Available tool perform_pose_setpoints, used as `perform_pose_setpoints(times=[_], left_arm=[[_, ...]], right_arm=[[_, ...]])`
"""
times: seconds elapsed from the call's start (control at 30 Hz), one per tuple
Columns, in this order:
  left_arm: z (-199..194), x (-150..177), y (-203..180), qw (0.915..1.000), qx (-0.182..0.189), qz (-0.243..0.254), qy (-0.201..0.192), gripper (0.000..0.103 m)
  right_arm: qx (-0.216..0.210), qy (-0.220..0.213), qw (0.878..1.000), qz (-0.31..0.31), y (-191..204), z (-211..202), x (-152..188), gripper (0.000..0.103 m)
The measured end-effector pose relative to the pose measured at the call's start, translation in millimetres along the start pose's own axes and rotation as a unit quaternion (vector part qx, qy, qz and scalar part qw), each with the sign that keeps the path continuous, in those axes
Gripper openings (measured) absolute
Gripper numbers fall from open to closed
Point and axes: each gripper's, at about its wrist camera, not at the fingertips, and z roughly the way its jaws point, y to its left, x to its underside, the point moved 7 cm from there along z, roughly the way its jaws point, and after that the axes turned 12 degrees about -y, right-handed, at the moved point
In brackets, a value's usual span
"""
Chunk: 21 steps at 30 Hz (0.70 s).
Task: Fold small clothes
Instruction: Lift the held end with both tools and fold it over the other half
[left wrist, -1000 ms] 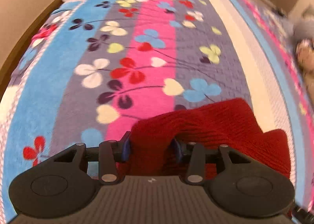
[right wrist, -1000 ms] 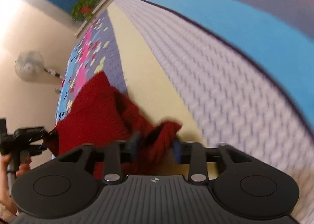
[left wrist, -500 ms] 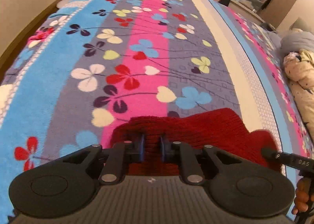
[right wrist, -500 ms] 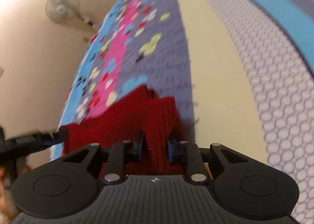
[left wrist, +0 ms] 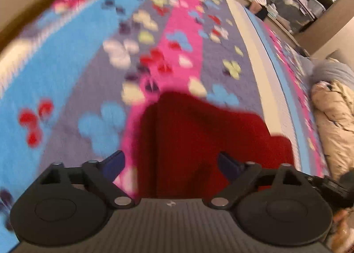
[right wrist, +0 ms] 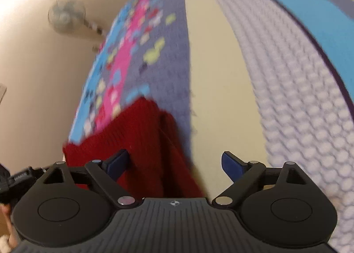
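while the red knit garment [left wrist: 199,142] lies flat on the bed's floral blanket [left wrist: 66,80], both jaws have just sprung wide and grasp nothing; the left gripper [left wrist: 170,164] sits over its middle, the right gripper [right wrist: 174,164] over its right edge.

A bed [left wrist: 261,58] filled both views, spread with a fleece blanket [left wrist: 66,64] striped in blue, grey and pink and scattered with clover-like flowers in red, white, yellow and blue. A plain cream stripe [right wrist: 212,80] ran lengthwise beside a pale band with a honeycomb texture [right wrist: 298,89], then more blue. At the right edge of the left wrist view lay a cream quilted bundle [left wrist: 334,120] with a grey knitted piece [left wrist: 331,71] just beyond it. Past the far end stood cluttered storage boxes [left wrist: 292,9]. A pedestal fan [right wrist: 66,18] stood against the pale wall [right wrist: 33,76], blurred.
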Motion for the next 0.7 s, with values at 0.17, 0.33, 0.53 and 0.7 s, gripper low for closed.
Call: perform_pose_setpoints(times=[0.17,0.33,0.53,0.7], left_arm=[[30,7,-13,0.9993,0.015,0.005,0.033,0.082],[51,-15,-35,0.9975,0.024,0.046,0.048,0.082],[24,-5,-15,0.9991,0.013,0.026,0.032,0.082],[-38,37,-1,0.998,-0.012,0.061,0.002,0.084]], right_arm=[[-0.039,0.017,0.998,0.044,4,-5,25,0.054],[-0.012,-0.071,0.994,0.081,0,-36,57,0.04],[0.045,-0.109,0.992,0.043,9,-45,51,0.057],[0.092,-0.175,0.973,-0.116,57,-81,40,0.058]])
